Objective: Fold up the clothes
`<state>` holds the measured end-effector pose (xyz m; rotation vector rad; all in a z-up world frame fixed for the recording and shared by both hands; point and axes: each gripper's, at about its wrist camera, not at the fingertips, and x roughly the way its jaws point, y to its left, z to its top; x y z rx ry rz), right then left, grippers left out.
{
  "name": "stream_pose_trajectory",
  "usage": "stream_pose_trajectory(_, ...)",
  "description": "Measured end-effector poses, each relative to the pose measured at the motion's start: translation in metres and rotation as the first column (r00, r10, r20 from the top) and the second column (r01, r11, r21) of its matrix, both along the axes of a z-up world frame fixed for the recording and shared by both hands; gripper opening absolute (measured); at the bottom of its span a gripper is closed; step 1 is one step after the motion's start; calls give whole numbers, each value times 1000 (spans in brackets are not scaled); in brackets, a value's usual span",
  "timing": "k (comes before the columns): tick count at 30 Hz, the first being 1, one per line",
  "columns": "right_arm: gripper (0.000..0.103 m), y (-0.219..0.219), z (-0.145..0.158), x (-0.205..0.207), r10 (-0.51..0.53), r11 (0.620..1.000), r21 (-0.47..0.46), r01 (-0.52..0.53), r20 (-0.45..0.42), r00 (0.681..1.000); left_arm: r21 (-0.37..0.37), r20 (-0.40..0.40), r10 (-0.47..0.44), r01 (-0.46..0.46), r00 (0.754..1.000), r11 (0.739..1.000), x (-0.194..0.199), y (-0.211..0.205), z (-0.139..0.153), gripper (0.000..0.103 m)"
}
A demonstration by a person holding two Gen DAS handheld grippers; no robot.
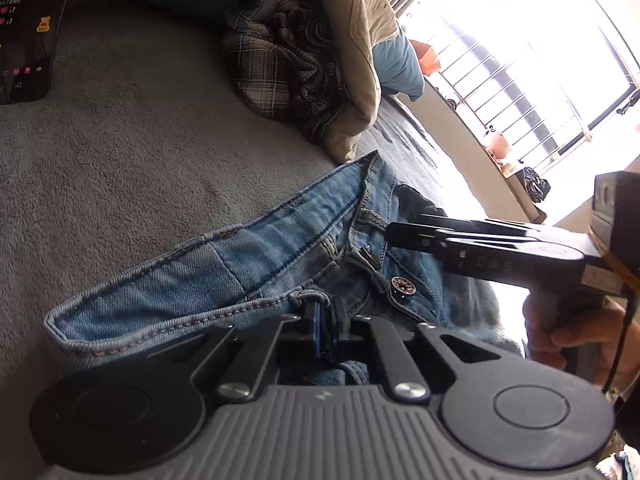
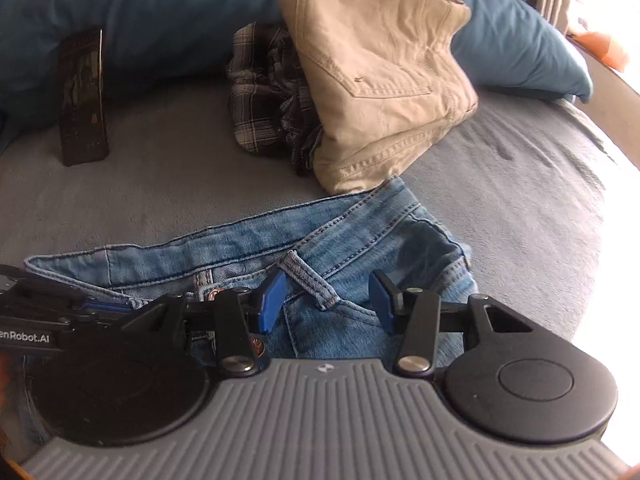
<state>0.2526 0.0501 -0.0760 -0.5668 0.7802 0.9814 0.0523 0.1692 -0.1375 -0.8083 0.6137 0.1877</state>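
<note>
Jeans point(image 2: 320, 248) lie waistband running left to right across the frame — left hand-held gripper point(image 1: 322, 320) clamped on the waistband, right hand-held gripper point(image 2: 328, 300) half-open over a belt loop.

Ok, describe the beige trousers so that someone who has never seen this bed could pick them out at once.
Start at the long teal pillow across the head of the grey bedcover. Leaning against it is a folded bundle, the beige trousers, back pocket facing out. A crumpled plaid garment lies against their left side and the blue jeans lie in front; only the trousers are plain beige and neatly folded.
</note>
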Motion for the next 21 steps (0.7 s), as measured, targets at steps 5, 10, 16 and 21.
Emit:
stream_pose_trajectory(5,41,16,-16,9,26,998,-53,-29,-57,998,-3,15,-9,9,1000,1000,-2,1,0,9)
stream_pose_trajectory(10,14,21,-18,-2,-12,999,-53,11,-20,1000,-23,28,-21,21,999,1000,-1,4,-2,11)
stream_pose_trajectory(16,4,22,-12,-31,-69,997,-11,72,160,985,50,47,2,-5,999,999,-4,0,3,3)
stream_pose_trajectory(21,4,22,-3,-26,-127,991,64,118,155,980,63,96,32,-38,995,997,-13,10,16,3)
